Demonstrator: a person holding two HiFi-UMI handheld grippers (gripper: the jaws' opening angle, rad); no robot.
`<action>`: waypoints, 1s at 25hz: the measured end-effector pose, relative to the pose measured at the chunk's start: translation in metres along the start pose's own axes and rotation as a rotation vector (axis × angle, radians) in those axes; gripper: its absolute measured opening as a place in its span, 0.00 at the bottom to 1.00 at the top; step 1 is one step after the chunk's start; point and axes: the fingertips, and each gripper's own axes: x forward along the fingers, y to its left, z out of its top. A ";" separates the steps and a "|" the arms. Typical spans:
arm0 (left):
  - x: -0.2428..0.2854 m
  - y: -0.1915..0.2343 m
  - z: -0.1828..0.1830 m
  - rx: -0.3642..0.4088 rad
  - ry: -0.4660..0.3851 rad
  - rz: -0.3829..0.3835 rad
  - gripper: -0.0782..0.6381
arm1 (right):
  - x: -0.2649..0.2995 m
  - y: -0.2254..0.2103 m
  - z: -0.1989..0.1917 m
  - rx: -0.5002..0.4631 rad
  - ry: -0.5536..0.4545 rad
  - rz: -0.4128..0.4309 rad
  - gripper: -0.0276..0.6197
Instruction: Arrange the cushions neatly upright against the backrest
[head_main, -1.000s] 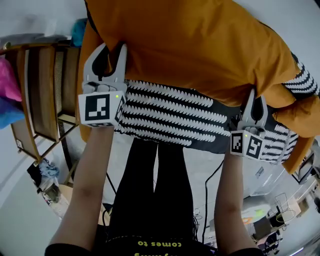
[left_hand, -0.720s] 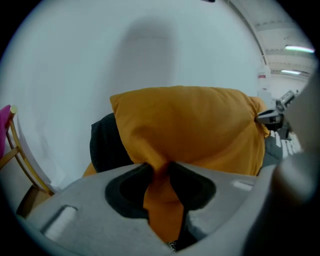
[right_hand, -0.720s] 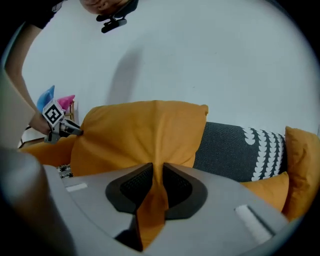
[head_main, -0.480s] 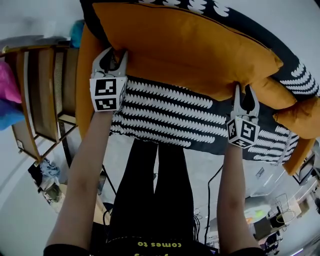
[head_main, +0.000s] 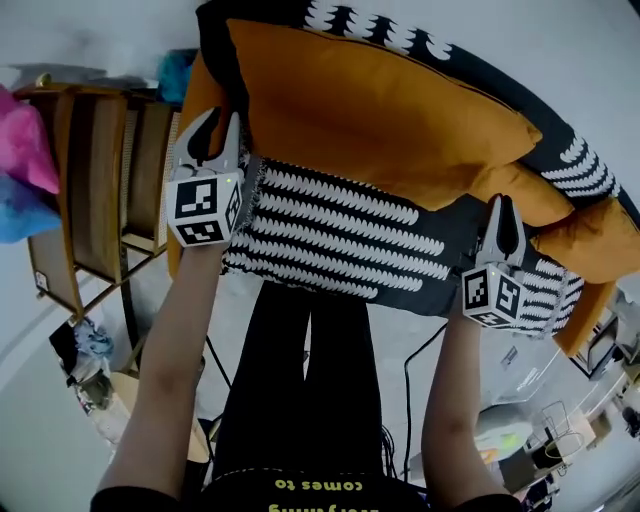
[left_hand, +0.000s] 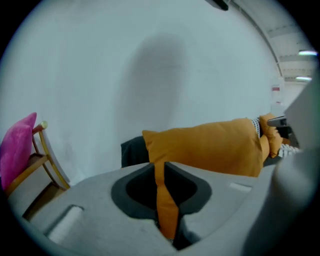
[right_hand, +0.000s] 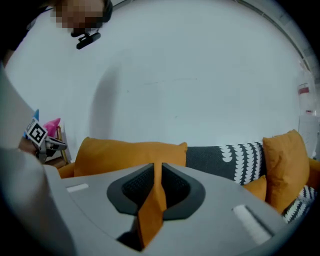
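A large orange cushion (head_main: 380, 110) stands along the black-and-white backrest (head_main: 370, 22) of the sofa. My left gripper (head_main: 214, 128) is at the cushion's left end and my right gripper (head_main: 503, 208) at its lower right corner. In the left gripper view the jaws (left_hand: 160, 170) pinch a fold of the orange cushion (left_hand: 210, 147). The right gripper view shows the same: an orange fabric edge (right_hand: 152, 205) clamped between the jaws (right_hand: 157, 170). Both pairs of jaws have just been closing with that fabric between them.
Smaller orange cushions (head_main: 590, 240) lie at the sofa's right end. The patterned seat cover (head_main: 330, 235) spreads below the big cushion. A wooden chair (head_main: 90, 190) with a pink cushion (head_main: 25, 145) stands to the left. A cable and clutter lie on the floor.
The big orange cushion has gone from filling the top of the view, held up close, to standing farther back against the backrest. Both grippers followed it, still at its ends.
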 end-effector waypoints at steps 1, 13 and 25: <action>-0.009 -0.001 0.014 0.008 -0.032 -0.021 0.14 | -0.007 0.002 0.012 0.023 -0.002 -0.010 0.10; -0.146 -0.014 0.191 -0.042 -0.265 -0.149 0.11 | -0.104 0.104 0.202 0.096 -0.188 0.135 0.06; -0.237 -0.029 0.291 -0.046 -0.364 -0.250 0.11 | -0.188 0.182 0.322 0.048 -0.323 0.266 0.06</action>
